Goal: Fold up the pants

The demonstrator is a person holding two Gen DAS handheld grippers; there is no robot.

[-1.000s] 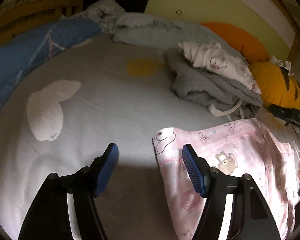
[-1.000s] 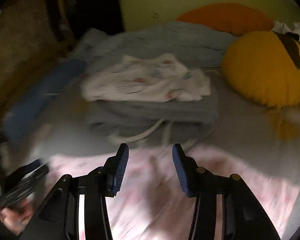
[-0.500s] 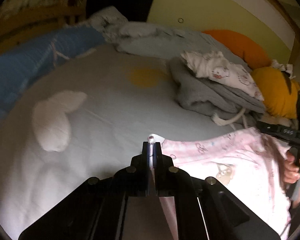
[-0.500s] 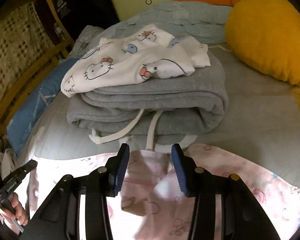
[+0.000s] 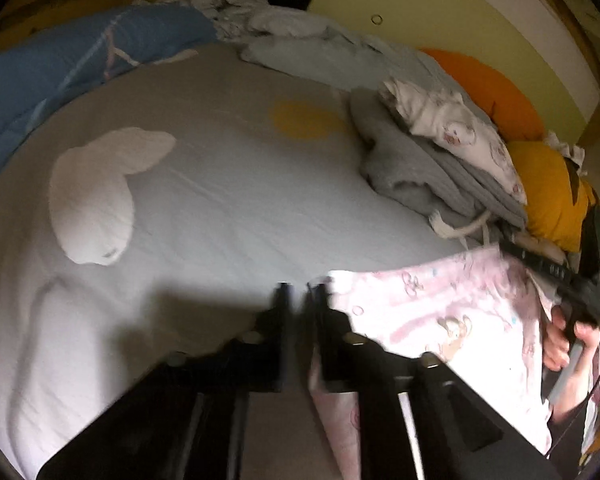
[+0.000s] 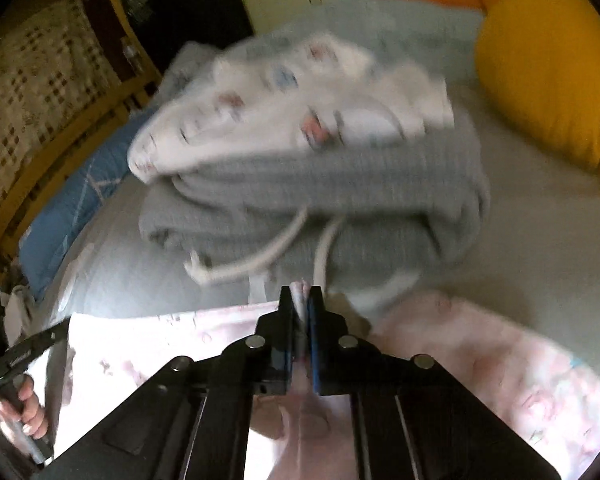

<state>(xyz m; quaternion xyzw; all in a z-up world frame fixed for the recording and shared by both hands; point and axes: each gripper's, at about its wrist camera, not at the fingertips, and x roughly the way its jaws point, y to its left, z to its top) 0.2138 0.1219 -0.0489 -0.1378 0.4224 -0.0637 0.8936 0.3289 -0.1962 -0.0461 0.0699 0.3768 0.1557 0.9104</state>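
Pink printed pants [image 5: 440,320] are spread on the bed [image 5: 220,200] | right gripper [image 6: 300,308] is clamped on a fabric fold | left gripper [image 5: 300,300] is nearly shut at the pants' corner; grip cannot be told | grey folded garments [image 6: 320,192] are stacked just beyond.

L gripper [image 5: 300,294] nearly closed; R gripper [image 6: 300,300] clamped on fabric.
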